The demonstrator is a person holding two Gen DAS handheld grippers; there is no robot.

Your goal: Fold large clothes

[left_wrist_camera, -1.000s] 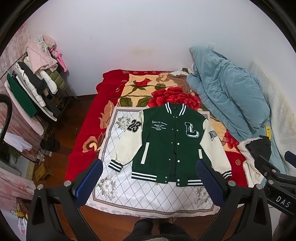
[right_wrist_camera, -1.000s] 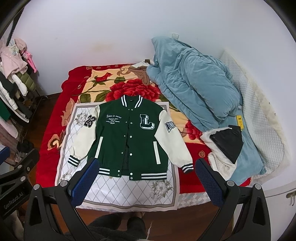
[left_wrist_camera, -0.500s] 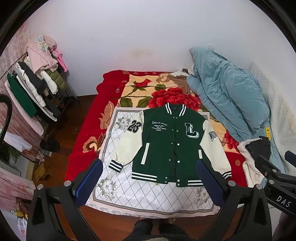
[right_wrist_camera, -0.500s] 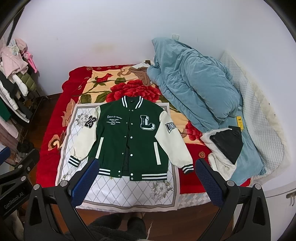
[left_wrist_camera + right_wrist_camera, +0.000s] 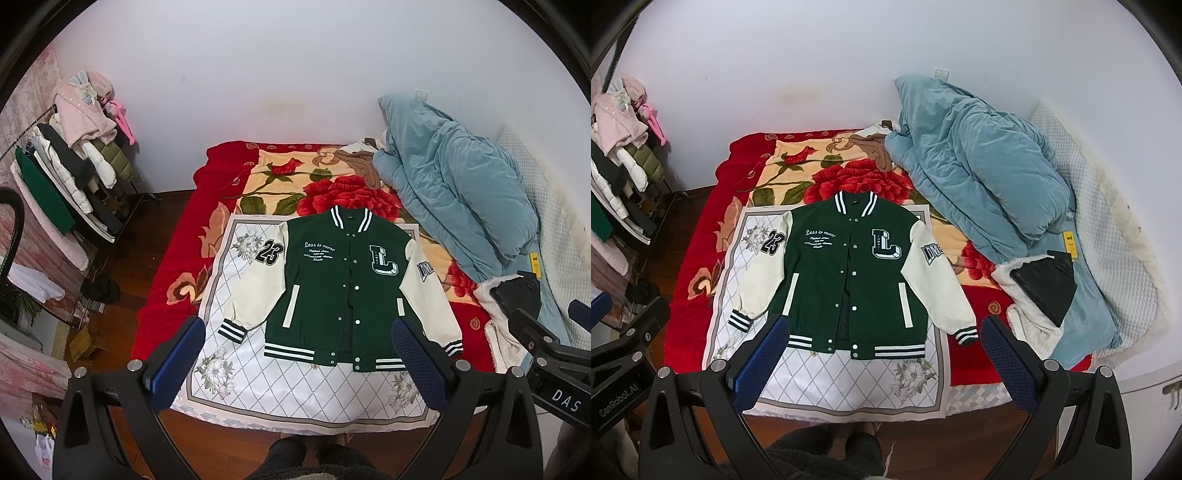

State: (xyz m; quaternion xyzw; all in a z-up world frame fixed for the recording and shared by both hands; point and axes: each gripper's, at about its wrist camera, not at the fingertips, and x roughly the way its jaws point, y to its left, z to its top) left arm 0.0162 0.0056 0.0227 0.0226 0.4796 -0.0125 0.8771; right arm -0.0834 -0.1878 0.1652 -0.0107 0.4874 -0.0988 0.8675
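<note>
A green varsity jacket [image 5: 332,288] with cream sleeves lies flat, face up and buttoned, on a white patterned sheet [image 5: 295,387] on the bed; it also shows in the right wrist view [image 5: 849,273]. My left gripper [image 5: 299,354] is open and empty, held high above the bed's near edge. My right gripper [image 5: 882,358] is open and empty, also high above the near edge. The right gripper's body shows at the right of the left wrist view [image 5: 546,354].
A red floral blanket [image 5: 177,266] covers the bed. A blue quilt [image 5: 461,195] and a white-and-black garment [image 5: 1041,291] lie at the right. A clothes rack [image 5: 66,177] stands at the left on the wooden floor. The person's feet [image 5: 864,432] stand at the bed's foot.
</note>
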